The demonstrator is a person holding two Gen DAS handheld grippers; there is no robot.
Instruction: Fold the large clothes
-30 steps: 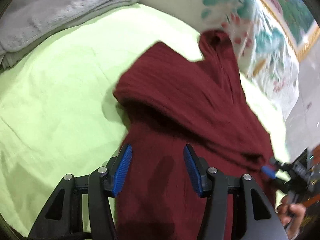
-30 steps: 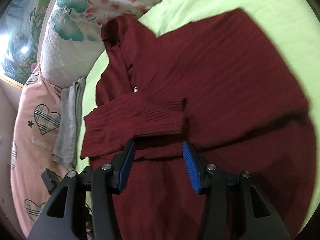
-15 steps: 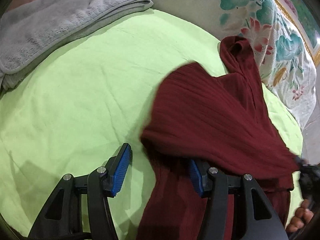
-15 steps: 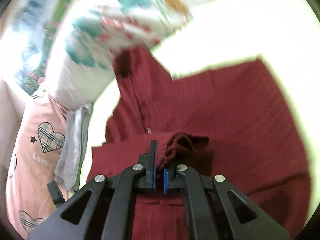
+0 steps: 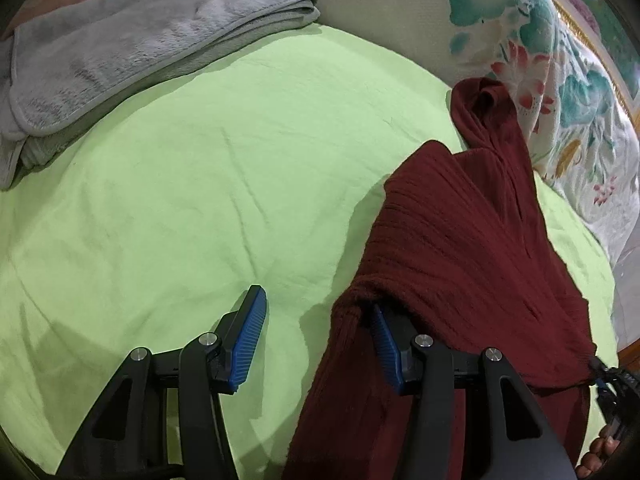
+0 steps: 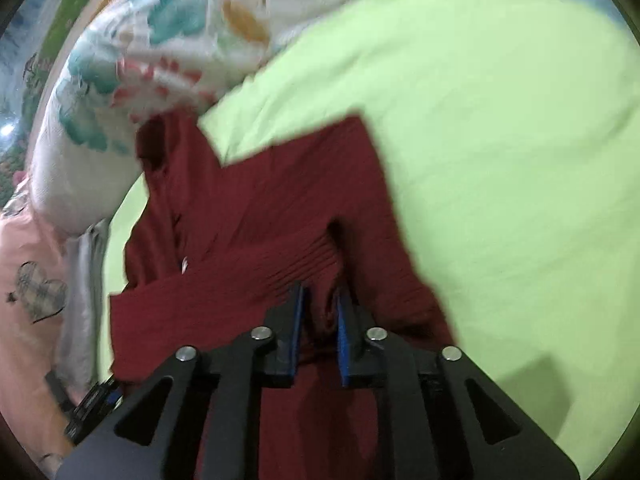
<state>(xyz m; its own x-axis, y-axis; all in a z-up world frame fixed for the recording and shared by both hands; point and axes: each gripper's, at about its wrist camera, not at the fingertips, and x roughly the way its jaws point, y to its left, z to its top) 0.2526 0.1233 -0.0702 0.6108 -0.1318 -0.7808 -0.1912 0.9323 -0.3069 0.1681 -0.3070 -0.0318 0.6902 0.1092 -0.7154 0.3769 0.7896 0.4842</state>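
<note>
Your right gripper (image 6: 318,320) sits low over the maroon sweater (image 6: 280,220). Its jaws are narrow and have just been opening, with a bunched ridge of knit still between the pads; whether they still pinch it I cannot tell.

Your left gripper (image 5: 316,340) stands half open and holds nothing: the sweater's near edge is draped over its right finger (image 5: 384,344), and bare green sheet (image 5: 200,200) shows between the jaws.

By the look of it you are mid-fold. One side panel and a sleeve (image 6: 224,280) are laid over the body, while the collar end, lying farther off against the floral pillow (image 5: 560,80), is not yet tucked in. The final halving remains.
</note>
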